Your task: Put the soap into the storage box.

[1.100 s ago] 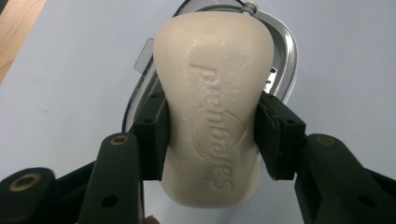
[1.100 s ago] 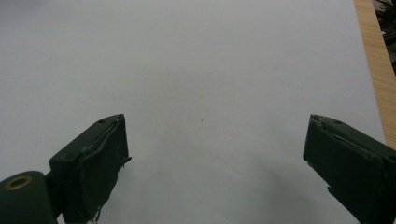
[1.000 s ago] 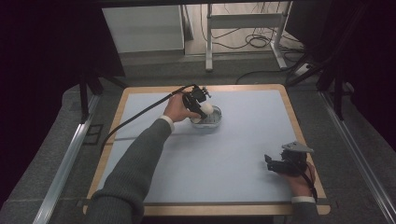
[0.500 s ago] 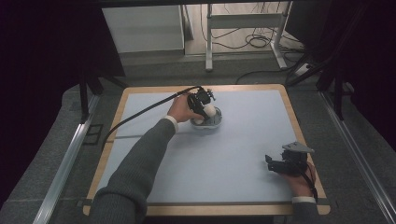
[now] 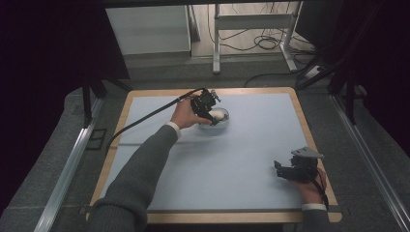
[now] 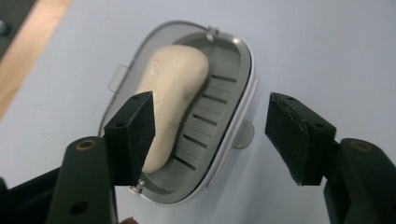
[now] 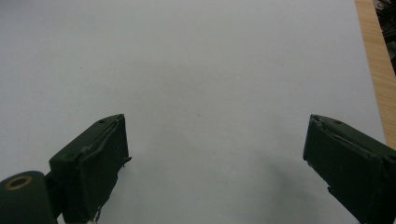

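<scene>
Cream soap [image 6: 175,100] lies in a grey dish [image 6: 229,107] on the table's [image 5: 251,159] far side. The left claw [image 6: 210,135] hangs above, seemingly clear of it, jaws apart. The right claw [image 5: 285,170], near right, is spread wide too.

left claw [image 5: 211,114] | shifted slightly right over soap dish [image 5: 214,118] | jaws apart above soap [image 6: 173,98]

Soap dish [image 5: 216,119] with soap bar [image 5: 218,114] is the sole obstacle on surface [image 5: 251,145]; everything nearer than the dish, and right of it, lies open. Left tool [image 6: 210,130] spread above dish.
</scene>
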{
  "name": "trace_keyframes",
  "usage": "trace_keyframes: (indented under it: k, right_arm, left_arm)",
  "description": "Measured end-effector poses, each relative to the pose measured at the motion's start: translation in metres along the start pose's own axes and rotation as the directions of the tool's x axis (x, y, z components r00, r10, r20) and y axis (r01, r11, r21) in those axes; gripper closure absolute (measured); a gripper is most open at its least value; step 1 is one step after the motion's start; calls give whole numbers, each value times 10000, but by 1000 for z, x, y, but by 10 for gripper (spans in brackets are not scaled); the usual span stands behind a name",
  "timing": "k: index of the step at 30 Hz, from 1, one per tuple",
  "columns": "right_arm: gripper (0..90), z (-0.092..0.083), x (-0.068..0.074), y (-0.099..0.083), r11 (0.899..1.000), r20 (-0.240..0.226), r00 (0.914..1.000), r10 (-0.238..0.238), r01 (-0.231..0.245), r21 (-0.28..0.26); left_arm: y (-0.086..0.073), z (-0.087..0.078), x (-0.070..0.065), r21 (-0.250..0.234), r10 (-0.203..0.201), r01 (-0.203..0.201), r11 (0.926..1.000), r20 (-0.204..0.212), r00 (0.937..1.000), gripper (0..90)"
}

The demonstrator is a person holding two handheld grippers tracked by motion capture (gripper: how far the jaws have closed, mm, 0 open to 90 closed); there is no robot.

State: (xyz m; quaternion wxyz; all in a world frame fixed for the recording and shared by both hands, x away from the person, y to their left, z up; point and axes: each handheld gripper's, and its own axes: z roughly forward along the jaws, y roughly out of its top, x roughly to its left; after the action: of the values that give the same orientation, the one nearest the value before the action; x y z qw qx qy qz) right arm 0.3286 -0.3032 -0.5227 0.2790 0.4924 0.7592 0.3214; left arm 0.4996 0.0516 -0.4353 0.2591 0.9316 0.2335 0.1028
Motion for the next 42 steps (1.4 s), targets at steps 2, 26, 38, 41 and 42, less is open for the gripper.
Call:
trace_keyframes:
  k: [2,26,38,41,42]
  right_arm:
    - [64,0,0,0,10000,14,10000,21,-21,-7]
    - [63,-1,3,1,10000,105,9999,-62,62,-22]
    - [63,0,6,1,9999,116,9998,-158,157,23]
    - [64,0,7,1,9998,114,9998,-177,177,37]
    - [63,0,7,1,9998,131,9997,-202,201,39]
  left_arm:
    - [-4,-4,-1,-186,-152,154,9997,122,9998,332]
    - [-131,-51,-33,-2005,-2202,2219,9542,309,9750,283]
    - [-208,-62,-63,-2451,-3327,3192,9155,-148,9429,279]
    - [-223,-64,-68,-2358,-3565,3409,9100,-256,9339,276]
    - [-228,-64,-70,-2365,-3614,3453,9082,-268,9320,275]
